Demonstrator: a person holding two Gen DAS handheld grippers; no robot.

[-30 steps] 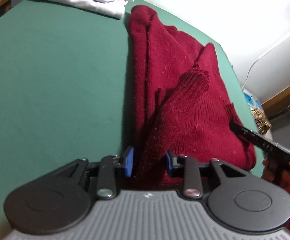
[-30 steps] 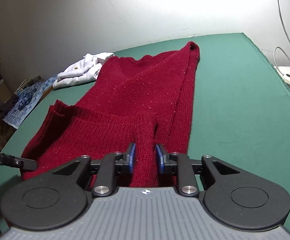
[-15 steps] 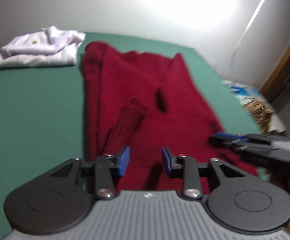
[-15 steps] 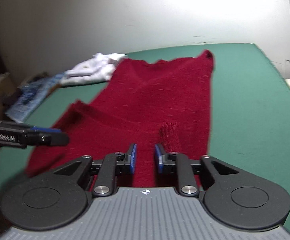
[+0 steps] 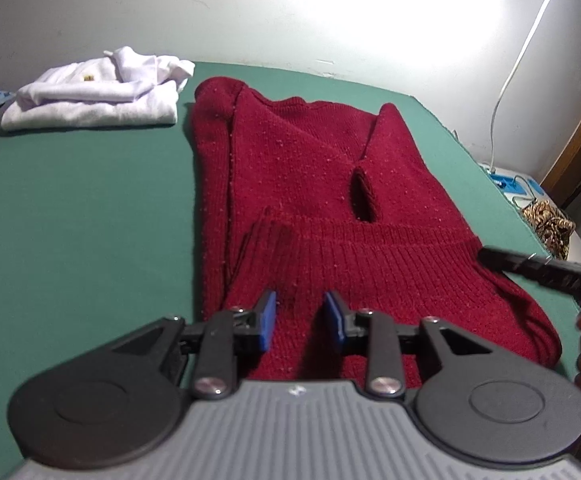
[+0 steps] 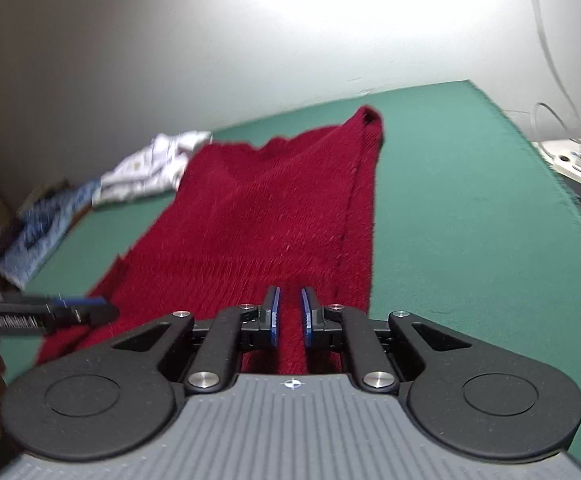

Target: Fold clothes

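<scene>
Left gripper [image 5: 298,322] stands part open above the sweater's near ribbed hem, jaws just widened, pads clear of the knit. Red sweater [image 5: 322,216] lies flat on the green table [image 5: 82,216], long axis near to far, neckline far, sleeves folded in. Right gripper [image 6: 290,316] hovers with a narrow gap over the hem, gripping nothing.

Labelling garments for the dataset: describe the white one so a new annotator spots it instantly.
Start from the green table under the pale wall. At its far left corner sits a folded white garment, just left of the red sweater. It is the only white, already folded piece; the sweater is larger and lies spread out.
</scene>
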